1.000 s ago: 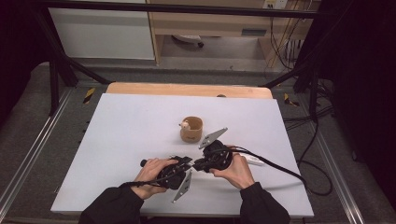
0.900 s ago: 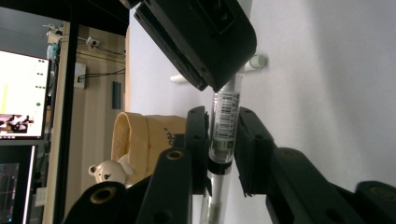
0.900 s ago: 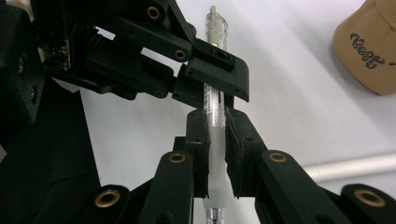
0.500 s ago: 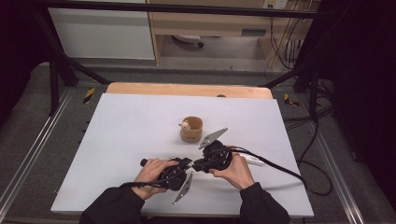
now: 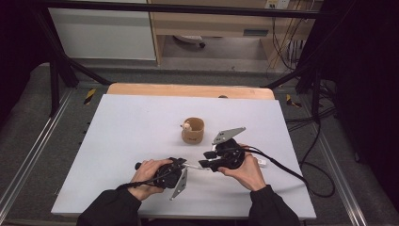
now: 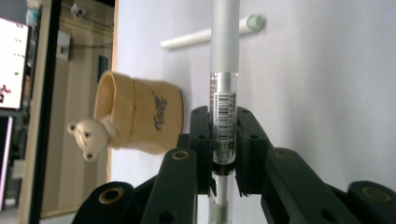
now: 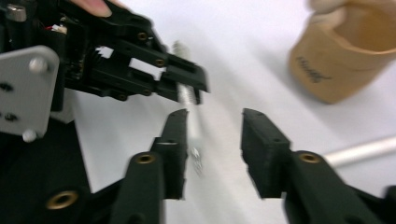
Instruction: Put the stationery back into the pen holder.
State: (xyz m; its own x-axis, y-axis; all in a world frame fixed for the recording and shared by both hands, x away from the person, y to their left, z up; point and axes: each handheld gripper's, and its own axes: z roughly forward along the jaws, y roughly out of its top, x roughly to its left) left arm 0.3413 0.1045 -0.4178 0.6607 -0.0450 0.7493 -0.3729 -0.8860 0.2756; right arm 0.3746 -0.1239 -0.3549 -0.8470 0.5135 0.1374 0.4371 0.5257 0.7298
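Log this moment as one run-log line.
left gripper: shut on pen | right gripper: jaws just opening, pen between, not pressed | bear cup: upright, apart | second pen: on table

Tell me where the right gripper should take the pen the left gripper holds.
Take the pen on its smooth barrel beyond the left gripper, which is shut on the barcoded part. Come from the free end, along its length, pads across the thin round shaft. The right gripper faces it so; its jaws have just been opening, pen between them, unpressed.
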